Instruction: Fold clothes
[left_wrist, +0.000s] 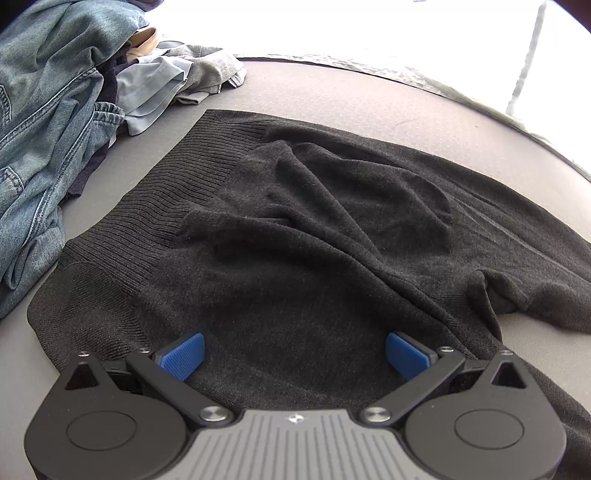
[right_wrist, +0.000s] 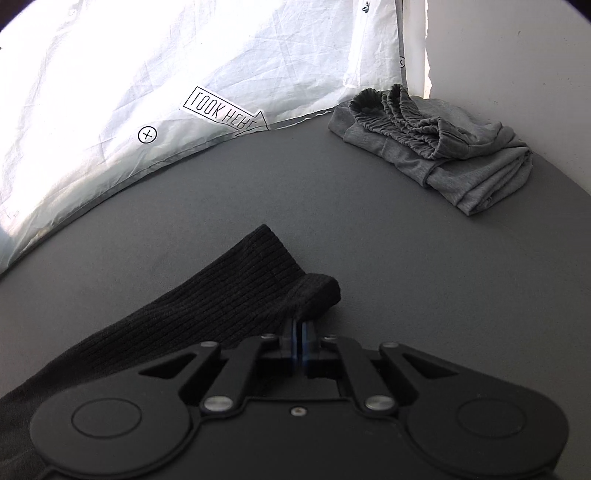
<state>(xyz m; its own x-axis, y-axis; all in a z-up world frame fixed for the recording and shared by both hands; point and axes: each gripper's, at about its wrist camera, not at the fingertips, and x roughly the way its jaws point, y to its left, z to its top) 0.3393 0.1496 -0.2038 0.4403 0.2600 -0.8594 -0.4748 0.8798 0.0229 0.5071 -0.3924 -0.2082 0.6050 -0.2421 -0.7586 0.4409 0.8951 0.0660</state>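
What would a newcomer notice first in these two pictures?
A black sweater lies spread across the grey table, under the open left hand-held gripper. The right hand-held gripper is shut on its ribbed sleeve cuff. A heap of denim sits left; folded grey pants lie far right.

A dark charcoal knit sweater (left_wrist: 314, 221) lies spread and rumpled on the grey table (left_wrist: 369, 99), its wide ribbed hem (left_wrist: 173, 184) flat toward the left edge. Its ribbed sleeve cuff (right_wrist: 273, 273) lies on the table with one corner folded over.
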